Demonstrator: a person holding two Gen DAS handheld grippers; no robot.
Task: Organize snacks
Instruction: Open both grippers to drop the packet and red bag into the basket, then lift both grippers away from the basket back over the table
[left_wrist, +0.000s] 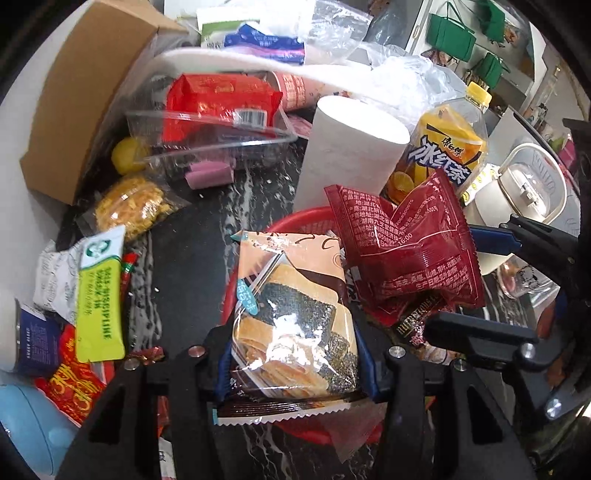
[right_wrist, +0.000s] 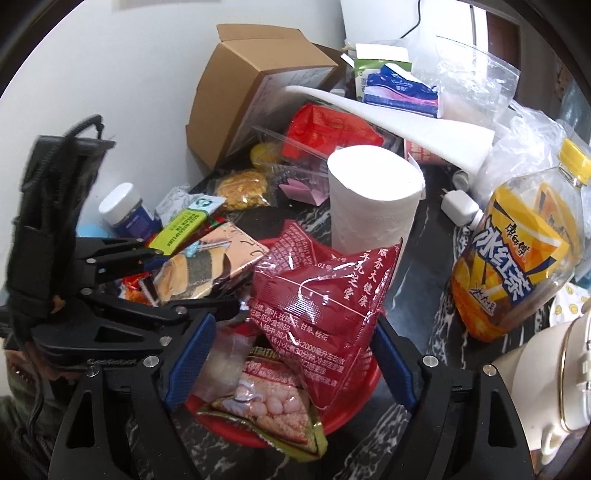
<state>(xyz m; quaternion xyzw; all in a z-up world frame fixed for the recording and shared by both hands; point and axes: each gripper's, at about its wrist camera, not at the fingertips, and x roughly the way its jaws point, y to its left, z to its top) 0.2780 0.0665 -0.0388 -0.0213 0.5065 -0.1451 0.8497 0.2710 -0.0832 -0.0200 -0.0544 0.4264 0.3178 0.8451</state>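
Note:
My left gripper (left_wrist: 295, 369) is shut on a peach packet of seaweed crackers (left_wrist: 291, 295), its blue pads pressing both sides, above the near rim of a red basket (left_wrist: 306, 218). In the right wrist view this packet (right_wrist: 207, 266) hangs at the basket's left side in the left gripper (right_wrist: 166, 273). My right gripper (right_wrist: 295, 362) stands open over the red basket (right_wrist: 354, 402), its pads on either side of a dark red packet (right_wrist: 325, 306) without pressing it. That dark red packet (left_wrist: 406, 251) leans in the basket on a peanut-print packet (right_wrist: 266, 406).
Behind the basket stands a white paper roll (right_wrist: 373, 199). An iced tea bottle (right_wrist: 517, 258) and a white pot (right_wrist: 554, 387) are at the right. A cardboard box (right_wrist: 251, 92), a clear tub (left_wrist: 214, 140) and loose packets, including a yellow-green sachet (left_wrist: 99, 295), crowd the left.

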